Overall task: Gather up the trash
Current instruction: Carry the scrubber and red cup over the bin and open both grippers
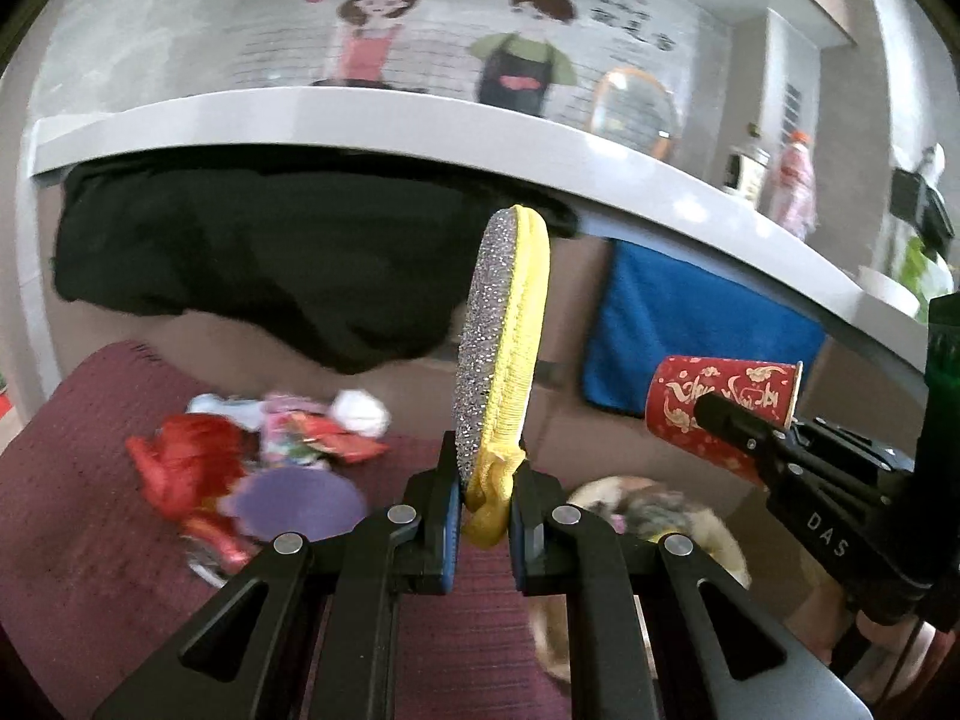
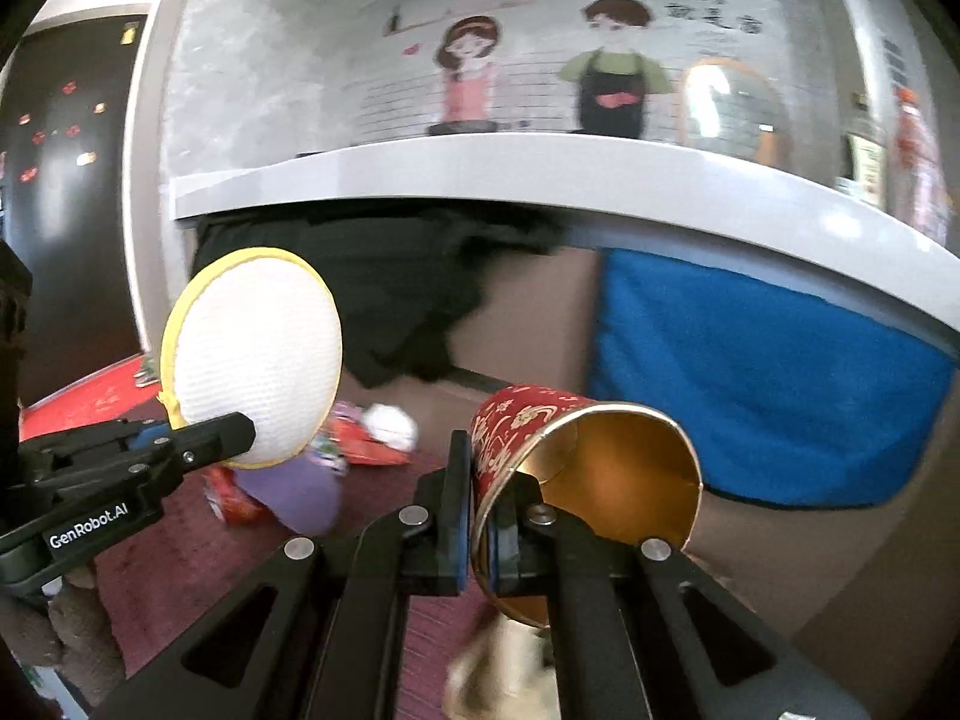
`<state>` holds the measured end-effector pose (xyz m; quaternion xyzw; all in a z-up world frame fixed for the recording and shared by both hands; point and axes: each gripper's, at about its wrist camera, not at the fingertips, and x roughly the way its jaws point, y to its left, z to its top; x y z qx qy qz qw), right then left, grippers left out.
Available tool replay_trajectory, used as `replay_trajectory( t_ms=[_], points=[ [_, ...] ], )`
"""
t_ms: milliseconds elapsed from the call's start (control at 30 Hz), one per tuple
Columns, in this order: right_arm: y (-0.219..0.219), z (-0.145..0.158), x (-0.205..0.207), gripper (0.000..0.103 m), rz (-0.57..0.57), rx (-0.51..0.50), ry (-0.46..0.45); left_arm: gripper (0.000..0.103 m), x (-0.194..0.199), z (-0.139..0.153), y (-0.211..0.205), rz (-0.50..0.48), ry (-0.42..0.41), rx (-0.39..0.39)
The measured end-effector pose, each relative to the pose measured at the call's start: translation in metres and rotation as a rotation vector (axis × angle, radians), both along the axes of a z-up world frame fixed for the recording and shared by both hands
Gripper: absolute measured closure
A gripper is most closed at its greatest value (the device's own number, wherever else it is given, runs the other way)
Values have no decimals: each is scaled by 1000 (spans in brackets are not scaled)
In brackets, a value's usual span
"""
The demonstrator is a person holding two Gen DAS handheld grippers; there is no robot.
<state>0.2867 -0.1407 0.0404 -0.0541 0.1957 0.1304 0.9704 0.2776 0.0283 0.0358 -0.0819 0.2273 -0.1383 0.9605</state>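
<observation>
We hold a round scrubbing pad (image 1: 504,348) in the left gripper (image 1: 486,516), jaws clamped on its yellow edge, its long axis standing upright and its glittery face to the left. Our right gripper (image 2: 477,531) pinches the rim of a red paper cup (image 2: 576,468), which lies sideways with its mouth toward us. Both hang above the dark red mat (image 1: 90,516), where blurred scraps, probably wrappers (image 1: 264,450), lie near its far edge.

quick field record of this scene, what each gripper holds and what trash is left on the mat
left gripper: shut on round scrub pad, held upright by its yellow edge
right gripper: shut on rim of red paper cup, cup on its side, mouth facing the camera
maroon mat: red wrappers, purple disc, white crumpled paper
behind: black cloth, blue cloth, white counter
</observation>
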Motion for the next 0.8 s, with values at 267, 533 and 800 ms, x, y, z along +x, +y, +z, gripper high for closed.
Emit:
replay_trajectory(
  t_ms=[267, 533, 800],
  points=[
    [-60, -9, -12, 100, -97, 15, -6, 90, -3, -8, -66, -69, 12, 26],
    [-98, -22, -16, 100, -152, 35, 8, 90, 1, -22, -111, -97, 27, 59],
    [-117, -33, -11, 100, -174, 50, 25, 90, 7, -36, -126, -101, 48, 71]
  ],
)
